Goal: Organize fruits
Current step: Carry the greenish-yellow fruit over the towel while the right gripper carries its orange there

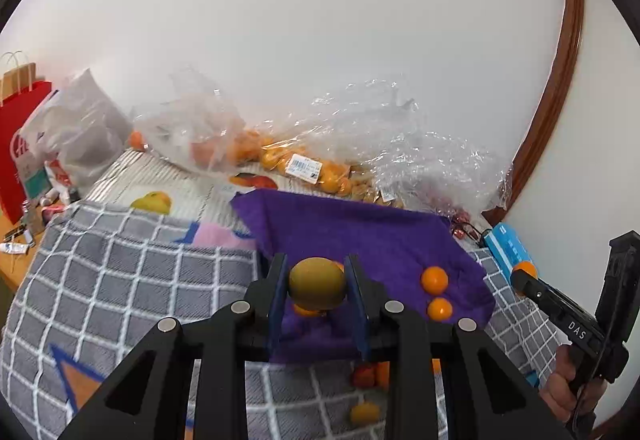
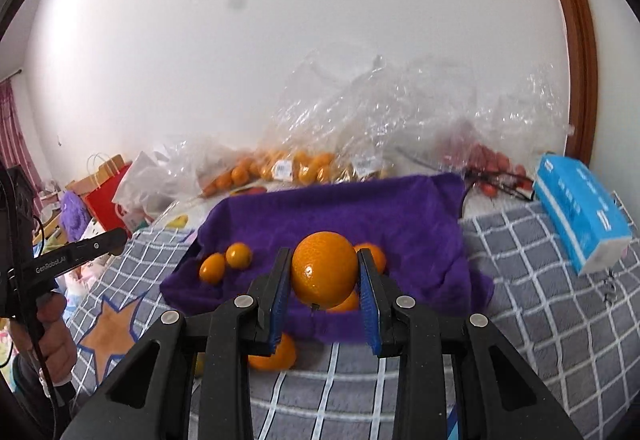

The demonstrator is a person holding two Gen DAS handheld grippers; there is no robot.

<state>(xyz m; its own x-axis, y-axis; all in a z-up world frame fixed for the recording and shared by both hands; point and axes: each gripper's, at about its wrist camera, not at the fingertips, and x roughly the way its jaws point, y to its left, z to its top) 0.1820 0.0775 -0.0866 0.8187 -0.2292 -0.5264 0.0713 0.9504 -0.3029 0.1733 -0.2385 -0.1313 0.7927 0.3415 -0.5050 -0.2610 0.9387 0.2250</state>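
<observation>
My left gripper (image 1: 318, 282) is shut on a brown-green kiwi (image 1: 317, 283) and holds it above the near edge of a purple cloth (image 1: 360, 232). Two small oranges (image 1: 435, 279) lie on the cloth to its right. My right gripper (image 2: 325, 276) is shut on a large orange (image 2: 324, 272) above the same purple cloth (image 2: 360, 212). Two small oranges (image 2: 226, 262) lie on the cloth at its left, and more orange fruit shows behind and below the held one. Another orange (image 2: 274, 356) lies on the grey checked blanket (image 2: 540, 300) below the fingers.
Clear plastic bags with oranges (image 1: 288, 156) and red fruit (image 2: 488, 164) lie along the white wall. A blue tissue box (image 2: 580, 208) sits at the right. Red and brown paper bags (image 1: 20, 136) stand at the far left. Loose fruit (image 1: 366, 376) lies on the blanket.
</observation>
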